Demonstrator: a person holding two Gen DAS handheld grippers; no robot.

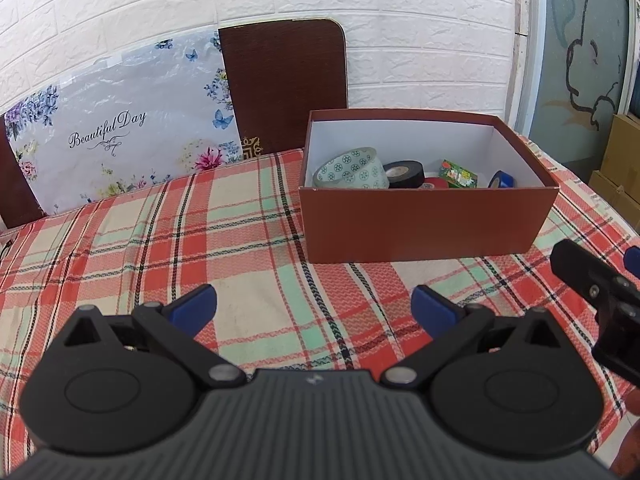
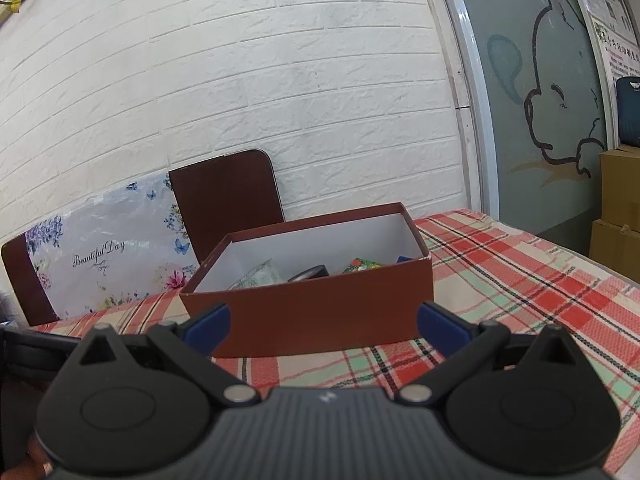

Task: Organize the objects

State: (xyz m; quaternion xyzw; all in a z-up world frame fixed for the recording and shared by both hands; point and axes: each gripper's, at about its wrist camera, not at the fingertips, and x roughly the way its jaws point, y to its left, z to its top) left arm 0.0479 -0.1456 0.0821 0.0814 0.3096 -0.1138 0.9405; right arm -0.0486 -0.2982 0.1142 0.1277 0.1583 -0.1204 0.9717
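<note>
I held my left gripper (image 1: 314,304) low over the plaid tablecloth (image 1: 248,240), short of the near wall of the red-brown box (image 1: 424,224), with its blue pads spread wide and nothing between them. My right gripper (image 2: 323,322) sat the same way, jaws apart and empty, pointed at the same box from its near side; in the left view it showed at the box's near right corner.

Everything I could see of the task's things lay inside the box: a patterned tape roll (image 1: 352,170) against the left inner wall, a black tape roll (image 1: 404,174) just beside it, a red roll (image 1: 434,184) in front of that, a small green packet (image 1: 458,174) further right, and a blue tape roll (image 1: 503,180) nearest the right wall. I judged they sat there because the box served as the collecting place.

No loose item showed on the cloth around the box, so I took the sorting as done or nearly so, and my open jaws as resting back from it. The box's lid was not in view.
</note>
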